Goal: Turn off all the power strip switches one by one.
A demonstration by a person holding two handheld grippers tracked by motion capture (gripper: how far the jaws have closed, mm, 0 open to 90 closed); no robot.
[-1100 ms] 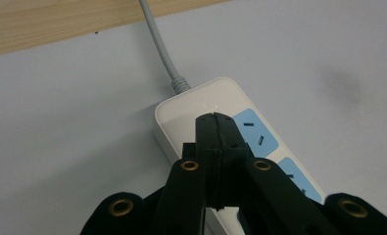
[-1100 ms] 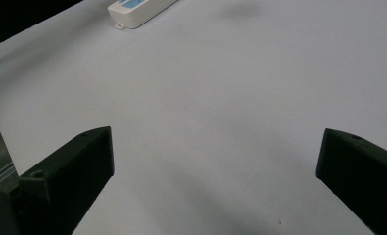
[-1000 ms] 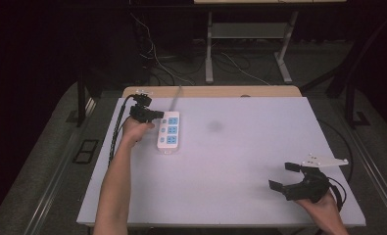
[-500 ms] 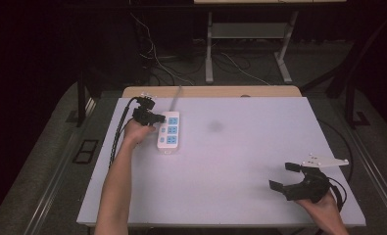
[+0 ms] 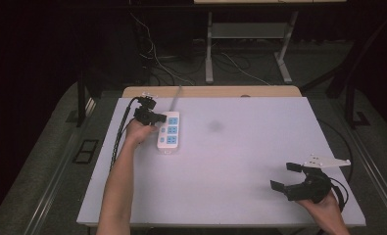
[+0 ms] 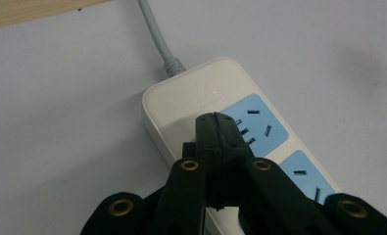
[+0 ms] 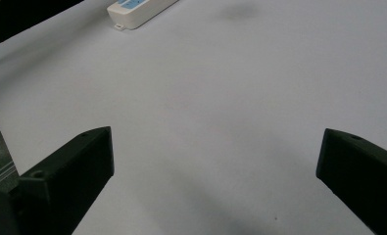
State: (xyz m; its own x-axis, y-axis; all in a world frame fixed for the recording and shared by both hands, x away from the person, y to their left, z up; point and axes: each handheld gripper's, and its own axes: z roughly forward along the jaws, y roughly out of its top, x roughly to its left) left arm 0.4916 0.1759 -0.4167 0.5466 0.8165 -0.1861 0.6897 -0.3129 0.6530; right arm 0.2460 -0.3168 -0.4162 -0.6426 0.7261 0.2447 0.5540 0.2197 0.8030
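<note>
Over the power strip, closed left gripper.

The white plastic power strip with blue socket panels is partly covered by the closed black left gripper and cut off below. Its grey cord is cropped at the top edge.

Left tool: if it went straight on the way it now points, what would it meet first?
The power strip: the shut left tool aims at its white top by the first blue socket. Whether it already touches is unclear.

White power strip on grey table
</note>
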